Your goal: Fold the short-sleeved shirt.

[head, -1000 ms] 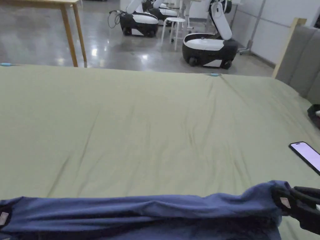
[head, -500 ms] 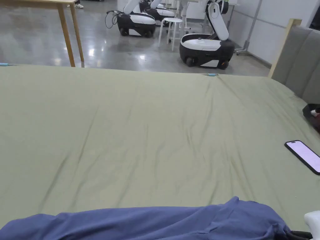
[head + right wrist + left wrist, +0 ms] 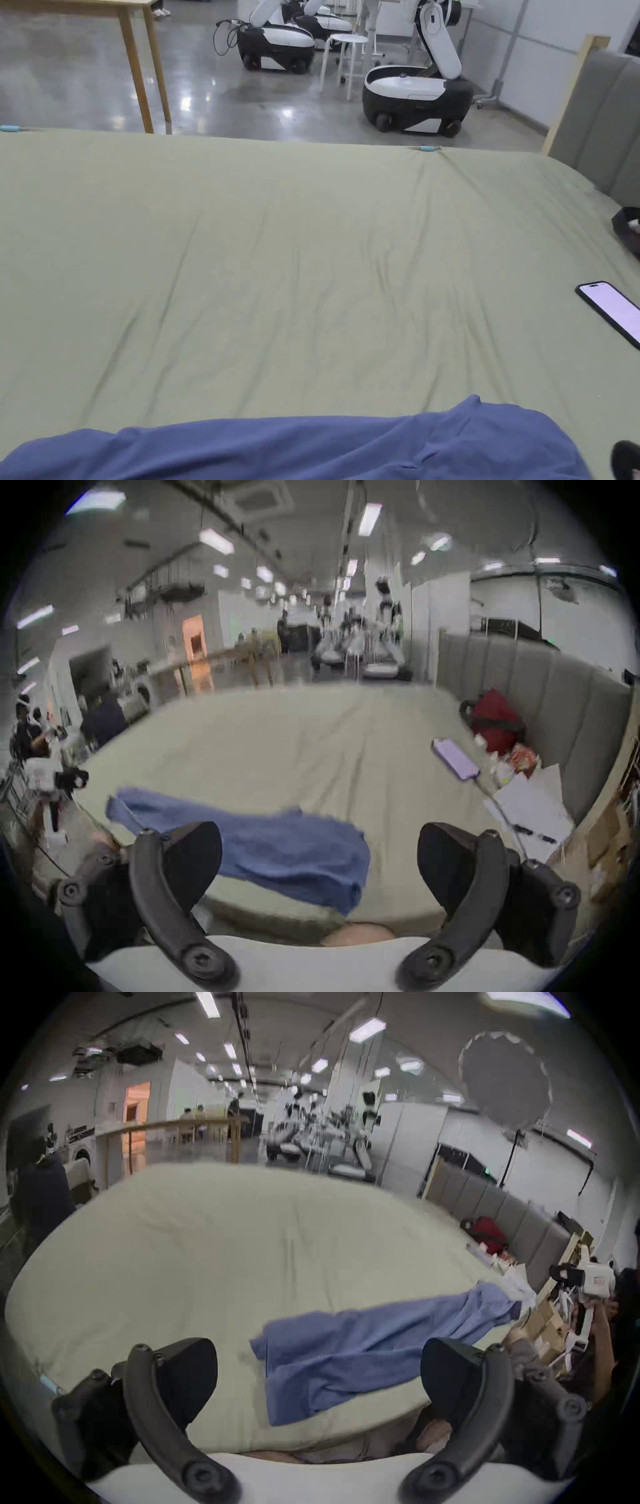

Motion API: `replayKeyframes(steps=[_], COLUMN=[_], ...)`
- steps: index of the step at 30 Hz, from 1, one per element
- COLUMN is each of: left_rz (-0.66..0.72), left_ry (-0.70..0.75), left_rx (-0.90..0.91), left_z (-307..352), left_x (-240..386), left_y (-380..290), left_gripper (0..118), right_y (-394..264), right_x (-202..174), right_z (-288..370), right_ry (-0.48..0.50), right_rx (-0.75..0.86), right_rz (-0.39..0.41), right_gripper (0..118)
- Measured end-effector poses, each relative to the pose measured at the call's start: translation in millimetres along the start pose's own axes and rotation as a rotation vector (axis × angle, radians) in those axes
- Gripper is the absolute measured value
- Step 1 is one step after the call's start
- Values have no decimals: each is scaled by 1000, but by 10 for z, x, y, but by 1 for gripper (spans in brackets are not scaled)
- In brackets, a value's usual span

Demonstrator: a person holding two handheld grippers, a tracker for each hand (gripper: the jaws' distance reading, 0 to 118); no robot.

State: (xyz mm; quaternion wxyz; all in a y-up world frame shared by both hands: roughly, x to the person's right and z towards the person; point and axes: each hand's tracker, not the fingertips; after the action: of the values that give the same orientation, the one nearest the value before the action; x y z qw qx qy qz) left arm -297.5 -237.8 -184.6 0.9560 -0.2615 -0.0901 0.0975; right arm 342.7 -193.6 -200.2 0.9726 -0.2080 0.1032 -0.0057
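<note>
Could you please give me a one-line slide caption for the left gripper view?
Open left gripper above a blue shirt lying on the green bed.

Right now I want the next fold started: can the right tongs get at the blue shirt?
Probably yes: the right tongs stand open, with the blue shirt lying unobstructed just ahead.

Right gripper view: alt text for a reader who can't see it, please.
The right hand-held gripper hangs open above a crumpled blue cotton shirt lying at the near edge of a pale green bed sheet. A lit rectangular phone lies farther right.
</note>
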Motion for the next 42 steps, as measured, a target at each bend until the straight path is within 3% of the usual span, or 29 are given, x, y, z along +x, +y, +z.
replayKeyframes(steps=[2,3,4,5,6,7,10,16,17,18,20,21,22,23,26,28,32,38,42], left_rz=[27,26,25,31,30,23,7,153,227,343,487,518,481,526,718,764,737,768,716], left_ry=[-12,-15,-4,11,34,41,50,-60,-124,-200,-257,-266,-266,-308,-320,-381,-370,-495,-559], left_rx=[64,116,125,132,150,156,162,129,99,50,-21,-46,-70,-37,-180,-205,-288,-271,-310], left_z=[225,334,367,409,446,464,516,364,264,133,-105,-232,-327,-451,-721,-887,-1115,-1485,-1714], left_x=[68,96,81,91,99,96,75,-201,-327,-469,-821,-937,-1049,-1176,-1318,-1426,-1320,-1275,-878], left_y=[32,14,-3,-26,-45,-62,-63,-31,-29,-58,-162,-200,-308,-295,-459,-545,-584,-519,-486], left_gripper=[113,104,91,72,37,12,0,0,3,26,110,117,118,118,118,118,118,118,118], right_y=[48,30,3,-14,15,-2,99,126,117,128,103,86,86,77,95,89,119,141,148], right_x=[-182,-260,-319,-369,-468,-515,-536,-588,-593,-580,-612,-628,-612,-614,-641,-651,-688,-688,-716], right_z=[232,293,329,334,302,267,229,168,155,139,112,103,95,87,77,71,55,26,23], right_ry=[9,7,-1,-24,-47,-63,24,23,37,44,43,39,34,32,28,30,21,33,37], right_rx=[94,124,155,171,178,193,179,166,158,154,139,131,123,117,102,99,89,85,80], right_rz=[4,21,43,63,85,107,53,62,55,52,55,64,71,73,66,61,55,44,45], right_gripper=[114,111,100,73,9,0,0,0,0,0,0,0,0,0,0,0,0,0,0])
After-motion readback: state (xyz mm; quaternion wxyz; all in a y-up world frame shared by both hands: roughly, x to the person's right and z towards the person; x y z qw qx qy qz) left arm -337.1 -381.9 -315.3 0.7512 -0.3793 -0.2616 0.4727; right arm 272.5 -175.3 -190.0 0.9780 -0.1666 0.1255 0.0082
